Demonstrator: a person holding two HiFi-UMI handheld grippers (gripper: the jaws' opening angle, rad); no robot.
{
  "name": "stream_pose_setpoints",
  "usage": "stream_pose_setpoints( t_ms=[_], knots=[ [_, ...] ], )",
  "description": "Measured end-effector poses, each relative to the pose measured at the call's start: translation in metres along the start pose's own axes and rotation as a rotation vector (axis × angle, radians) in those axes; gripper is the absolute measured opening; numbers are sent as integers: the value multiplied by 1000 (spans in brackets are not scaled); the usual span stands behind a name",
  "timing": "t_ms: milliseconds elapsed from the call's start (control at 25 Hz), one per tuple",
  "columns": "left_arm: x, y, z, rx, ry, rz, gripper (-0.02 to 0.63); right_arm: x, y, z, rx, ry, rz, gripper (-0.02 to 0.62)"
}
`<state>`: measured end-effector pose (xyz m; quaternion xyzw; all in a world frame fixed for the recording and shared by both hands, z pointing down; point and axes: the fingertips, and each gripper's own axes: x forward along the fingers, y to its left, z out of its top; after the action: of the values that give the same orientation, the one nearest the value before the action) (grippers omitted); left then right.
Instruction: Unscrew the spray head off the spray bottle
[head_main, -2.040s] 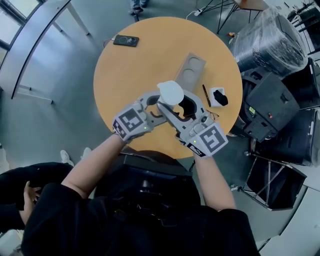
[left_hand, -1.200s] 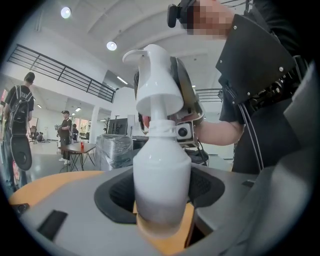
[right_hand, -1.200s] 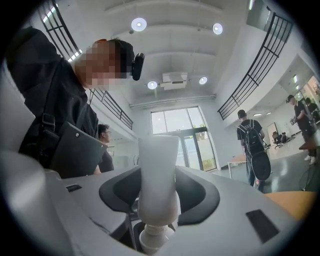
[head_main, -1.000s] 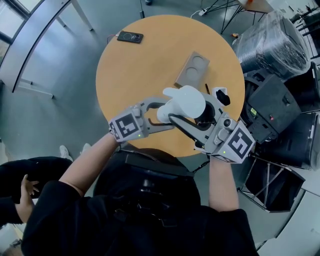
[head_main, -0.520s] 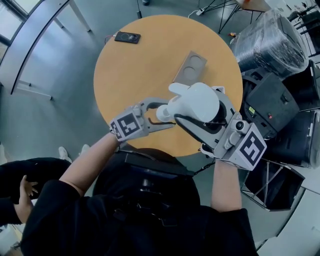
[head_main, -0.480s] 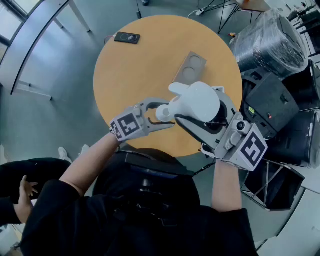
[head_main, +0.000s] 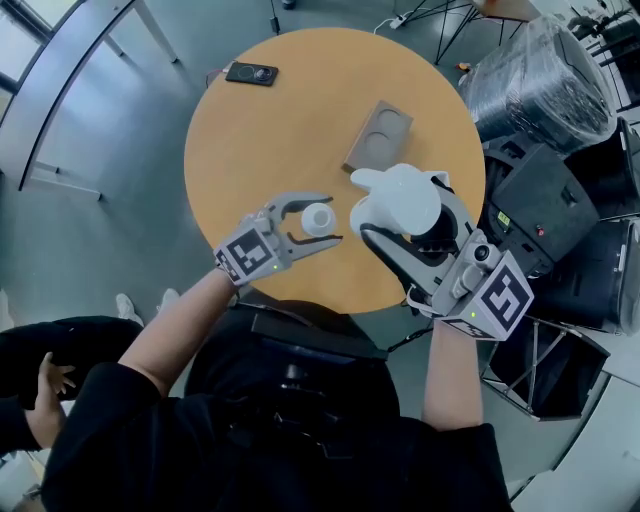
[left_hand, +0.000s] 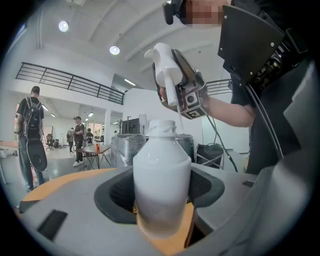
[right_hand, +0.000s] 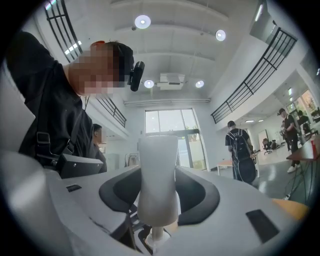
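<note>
The left claw (head_main: 325, 217) stands wide, clamped on the smooth, matte white bottle (left_hand: 161, 175), a round-shouldered cylinder upright between its jaws with the ribbed neck bare. The right claw (head_main: 405, 212), about half closed, pinches the glossy white plastic head (right_hand: 157, 175) by its waisted stem, with a thin tube (right_hand: 155, 234) hanging beneath. Seen from the left claw, the head sits up beyond the bottle, clear of its neck, and the round, tan table (head_main: 260, 150) lies below that claw.
</note>
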<state>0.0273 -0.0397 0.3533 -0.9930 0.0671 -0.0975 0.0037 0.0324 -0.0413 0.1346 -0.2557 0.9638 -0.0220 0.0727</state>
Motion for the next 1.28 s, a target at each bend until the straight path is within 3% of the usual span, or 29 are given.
stream_pose_setpoints(
  t_ms=[360,720,1280],
  knots=[
    [-7,26,-30,-16,-42,87,305,-9,-39,-103,179,103,-102,209],
    [8,40,-109,-13,-9,97,305,-33,-66,-240,340,214,-151,209],
    [78,84,-226,-28,-63,89,305,-64,-125,-458,585,374,-223,207]
  ],
)
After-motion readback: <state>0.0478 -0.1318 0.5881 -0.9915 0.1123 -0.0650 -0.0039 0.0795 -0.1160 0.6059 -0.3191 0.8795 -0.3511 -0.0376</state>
